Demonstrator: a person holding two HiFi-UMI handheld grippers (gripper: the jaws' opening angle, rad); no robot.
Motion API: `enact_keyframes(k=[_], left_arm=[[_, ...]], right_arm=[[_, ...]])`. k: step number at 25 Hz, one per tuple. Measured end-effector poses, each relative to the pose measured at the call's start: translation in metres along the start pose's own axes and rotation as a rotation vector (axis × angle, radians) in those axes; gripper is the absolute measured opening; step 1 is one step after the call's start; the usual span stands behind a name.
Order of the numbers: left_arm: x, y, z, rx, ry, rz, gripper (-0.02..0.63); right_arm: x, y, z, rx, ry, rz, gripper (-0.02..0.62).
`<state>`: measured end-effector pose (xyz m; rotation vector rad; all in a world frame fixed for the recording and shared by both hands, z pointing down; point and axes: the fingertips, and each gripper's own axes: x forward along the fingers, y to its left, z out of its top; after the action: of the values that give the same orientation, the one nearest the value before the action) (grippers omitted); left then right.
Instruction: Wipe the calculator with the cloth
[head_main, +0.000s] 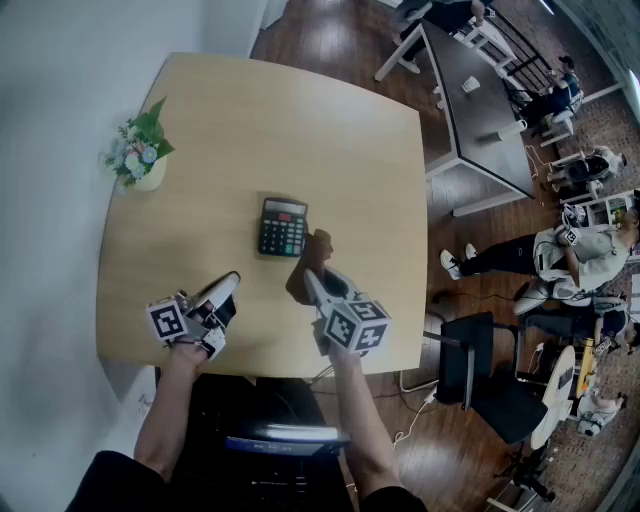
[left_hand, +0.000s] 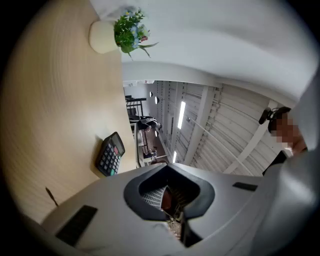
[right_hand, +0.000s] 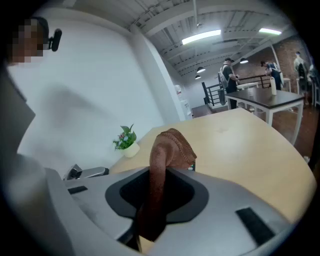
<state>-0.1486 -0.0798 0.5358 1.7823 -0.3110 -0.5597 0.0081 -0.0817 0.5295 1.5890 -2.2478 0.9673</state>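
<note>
Light wood bench (head_main: 330, 130) with rounded corners, white wall along its left side, dark wood floor beyond. Calculator (head_main: 283, 227) lies flat near the middle of the bench, keys up. Small potted plant (head_main: 140, 158) sits at the far left edge, well apart from it.

My right tool (head_main: 309, 279) is clamped on the brown cloth (head_main: 316, 250) and angled down toward the bench. The cloth bunches out past the jaw tips, just beside the calculator's near right corner. Can't tell if it touches.

My left tool (head_main: 231, 280) has its jaws together with nothing between them. It's over the near left part of the bench, apart from the calculator.

Past the bench: dark table (head_main: 480, 90) with people around it, black chair (head_main: 480, 370) on the floor to my right.
</note>
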Motion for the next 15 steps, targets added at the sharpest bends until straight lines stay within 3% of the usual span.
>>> enact_keyframes(k=[10,15], left_arm=[[0.032,0.065,-0.017,-0.029,-0.024,0.104,-0.003],[0.038,0.086,-0.028,-0.040,-0.026,0.160,-0.003]], right_arm=[[0.195,-0.017,0.014,-0.256,0.143,0.100,0.086],[0.201,-0.042,-0.006,-0.336,0.221,0.069,0.086]])
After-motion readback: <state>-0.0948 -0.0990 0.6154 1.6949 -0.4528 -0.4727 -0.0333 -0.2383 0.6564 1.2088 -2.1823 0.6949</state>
